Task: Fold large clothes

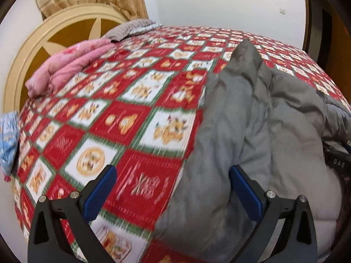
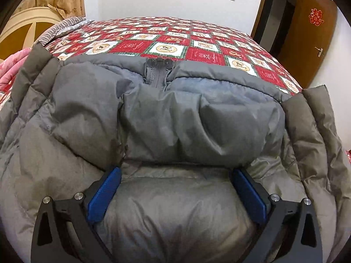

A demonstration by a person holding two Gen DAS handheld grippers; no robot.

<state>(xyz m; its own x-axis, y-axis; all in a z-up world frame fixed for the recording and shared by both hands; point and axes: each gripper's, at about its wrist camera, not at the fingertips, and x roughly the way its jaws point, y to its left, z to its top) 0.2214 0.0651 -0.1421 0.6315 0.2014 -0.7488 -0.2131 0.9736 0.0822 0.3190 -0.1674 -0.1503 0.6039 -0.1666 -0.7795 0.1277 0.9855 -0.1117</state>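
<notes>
The grey puffer jacket (image 2: 166,118) lies spread across the bed (image 2: 197,39) toward six o'clock, ready for folding, so both the right tongs (image 2: 175,195) and left tongs (image 1: 173,195) stand spread, pinching nothing.

Both tools, L (image 1: 172,188) & R (image 2: 176,188), jaws wide apart.

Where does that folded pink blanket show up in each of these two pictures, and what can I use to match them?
Left wrist view: the pink blanket lies at the upper left, on the bed near the headboard.
Right wrist view: only a pink sliver shows at the far left edge, beside the grey puffer jacket.
Shared landmark: the cream, arched headboard, in the upper left of both views.
</notes>
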